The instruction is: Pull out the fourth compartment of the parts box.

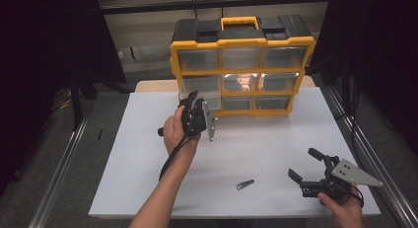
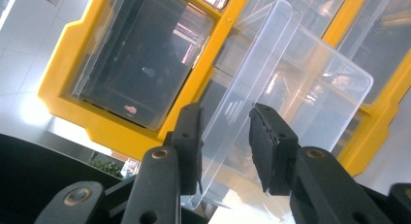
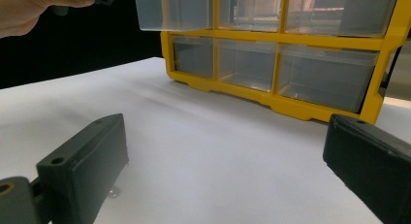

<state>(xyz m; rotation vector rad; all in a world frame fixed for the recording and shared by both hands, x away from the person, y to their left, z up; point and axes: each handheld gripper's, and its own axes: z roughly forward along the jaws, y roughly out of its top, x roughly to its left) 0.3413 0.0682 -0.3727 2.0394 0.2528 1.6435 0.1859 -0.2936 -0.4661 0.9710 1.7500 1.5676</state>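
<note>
The clear drawer [image 2: 271, 88] sticks half out of the yellow organizer's [image 1: 241, 65] middle-left slot, its front wall pinched by the left tool [image 2: 225, 146] for pulling, while the right tool [image 1: 308, 166] waits spread low over the desk [image 1: 256, 144] near a nail clipper [image 1: 245, 184].

The high view looks down over the table [image 1: 148, 139]; both gripper views face the organizer [image 1: 241, 65], the left one close against it.

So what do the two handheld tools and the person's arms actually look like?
Both are black two-jaw tools. The left tool carries a grey plate with small holes and trails a black cable along the forearm. The right tool has a grey three-cornered plate with holes on top. In the left gripper view the flat pads look finely textured, and the arms show round pivot pins. Both forearms are bare, with no sleeves showing.
</note>
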